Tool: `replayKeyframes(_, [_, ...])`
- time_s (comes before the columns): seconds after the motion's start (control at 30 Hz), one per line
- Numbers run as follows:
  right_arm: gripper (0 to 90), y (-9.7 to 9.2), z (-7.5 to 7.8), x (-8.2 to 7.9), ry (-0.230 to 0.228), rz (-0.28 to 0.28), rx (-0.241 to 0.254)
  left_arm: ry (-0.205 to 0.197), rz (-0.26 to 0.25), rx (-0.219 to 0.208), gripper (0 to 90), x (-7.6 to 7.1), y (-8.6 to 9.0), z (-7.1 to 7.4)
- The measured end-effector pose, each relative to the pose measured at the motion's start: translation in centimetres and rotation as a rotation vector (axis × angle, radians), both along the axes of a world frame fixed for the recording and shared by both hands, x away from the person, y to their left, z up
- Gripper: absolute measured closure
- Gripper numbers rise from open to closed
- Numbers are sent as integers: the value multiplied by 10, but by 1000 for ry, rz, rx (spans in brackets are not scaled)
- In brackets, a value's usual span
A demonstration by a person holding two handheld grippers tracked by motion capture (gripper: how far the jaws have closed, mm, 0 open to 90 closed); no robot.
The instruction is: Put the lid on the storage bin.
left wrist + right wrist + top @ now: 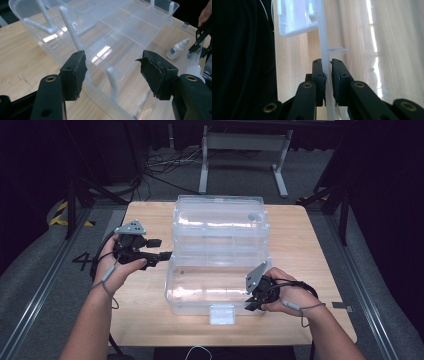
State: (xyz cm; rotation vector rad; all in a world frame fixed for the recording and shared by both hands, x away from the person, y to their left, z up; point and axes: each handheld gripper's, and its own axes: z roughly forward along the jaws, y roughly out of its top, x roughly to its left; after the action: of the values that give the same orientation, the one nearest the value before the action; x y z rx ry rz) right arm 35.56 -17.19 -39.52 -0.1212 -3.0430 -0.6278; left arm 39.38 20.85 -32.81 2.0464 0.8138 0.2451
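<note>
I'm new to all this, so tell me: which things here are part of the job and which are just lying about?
In use:
- clear plastic box, open, front edge pinched in the right claw
- left claw, open beside the box

Lying about:
- small white dropper bottle
- wooden table
- metal stand on the floor behind

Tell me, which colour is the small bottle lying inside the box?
White, with a blue label; the small bottle shows best in the left gripper view.

Beyond my claws the pale wooden tabletop (pixel 300 240) ends at grey floor (pixel 240 175), where a white frame (pixel 243 150) and loose cables (pixel 165 162) stand against darkness.
</note>
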Motion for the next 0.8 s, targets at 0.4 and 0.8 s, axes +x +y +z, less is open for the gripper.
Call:
replayKeyframes(0.4, [816,-1,-1,1,1,7,13,-39,-59,65,358,19,-34,27])
replayKeyframes(0.8, [812,-2,-1,2,24,-1,12,-48,-107,123,351,46,-71,46])
